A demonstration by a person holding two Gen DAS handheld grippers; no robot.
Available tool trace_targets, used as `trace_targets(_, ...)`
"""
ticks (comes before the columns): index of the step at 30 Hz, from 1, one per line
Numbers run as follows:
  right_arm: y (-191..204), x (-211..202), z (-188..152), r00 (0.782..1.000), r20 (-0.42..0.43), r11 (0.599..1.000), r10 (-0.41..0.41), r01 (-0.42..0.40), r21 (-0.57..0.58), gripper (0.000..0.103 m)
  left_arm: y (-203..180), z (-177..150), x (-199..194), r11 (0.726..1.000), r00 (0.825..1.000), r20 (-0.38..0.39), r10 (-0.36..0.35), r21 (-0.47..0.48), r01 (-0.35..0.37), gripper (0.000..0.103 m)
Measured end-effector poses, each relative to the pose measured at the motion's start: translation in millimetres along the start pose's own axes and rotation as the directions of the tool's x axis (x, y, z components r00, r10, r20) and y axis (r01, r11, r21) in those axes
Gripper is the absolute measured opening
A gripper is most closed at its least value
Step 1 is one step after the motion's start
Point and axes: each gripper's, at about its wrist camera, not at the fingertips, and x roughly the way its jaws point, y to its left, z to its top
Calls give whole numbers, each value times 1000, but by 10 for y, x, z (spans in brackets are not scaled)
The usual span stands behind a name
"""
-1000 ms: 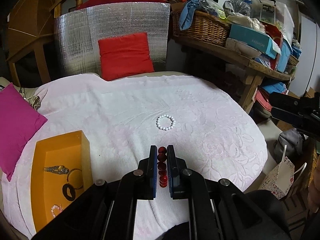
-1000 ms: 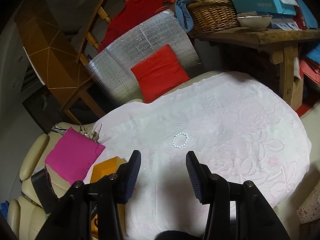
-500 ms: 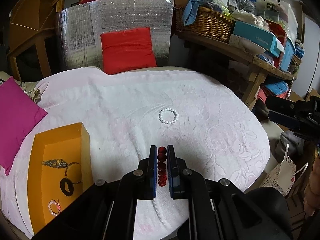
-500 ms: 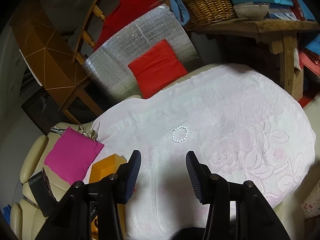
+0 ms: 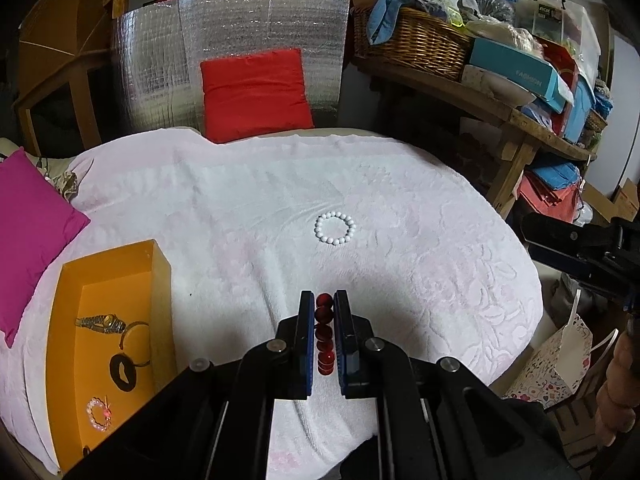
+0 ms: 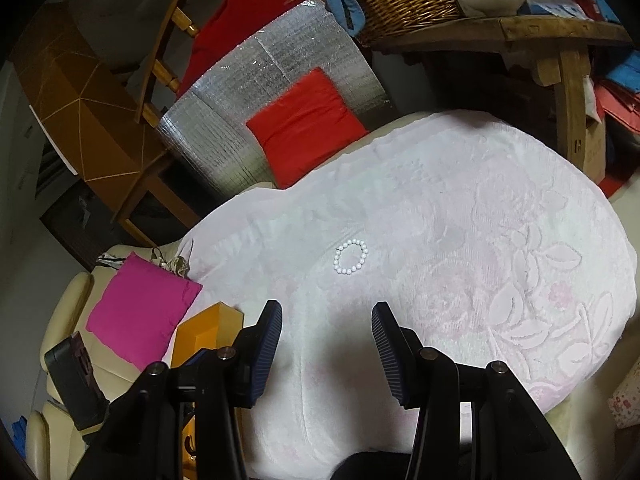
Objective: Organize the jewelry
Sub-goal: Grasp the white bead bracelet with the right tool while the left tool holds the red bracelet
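A: What sort of place was it?
B: A cluttered home living room. Ahead of the tool sat a cream sofa (image 6: 68, 312) under a pink-white floral towel (image 5: 420, 272), with a red cushion (image 5: 256, 92).
A: Other cues?
B: Up right, a wooden shelf (image 5: 492, 112) held a wicker basket (image 5: 416, 44) and boxes.

The white cloth (image 5: 400, 184) over the table looks soft and nubbly, with raised flowers. Glossy red beads (image 5: 324, 336) and smooth white beads (image 5: 335, 228) shine. The orange box (image 5: 160, 320) is matt; the basket (image 5: 416, 44) is woven wicker.
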Motion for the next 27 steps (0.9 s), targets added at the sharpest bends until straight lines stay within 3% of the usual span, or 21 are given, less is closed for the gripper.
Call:
trace_targets(8,-89,110,-22,1000,-20,1000,-5,5,4,50,98,13,83,999,1000,3,1,-38,-1,10)
trace_targets(18,-221,629,-36,993,-109,999,-33,33,0,50,200,56,251,998,1000,18,9,-56,-8,10)
trace_targets(27,-317,918,-108,990,-138,1000,-1,1,0,50,198,163,373,998,1000,0,27,-54,-27,10)
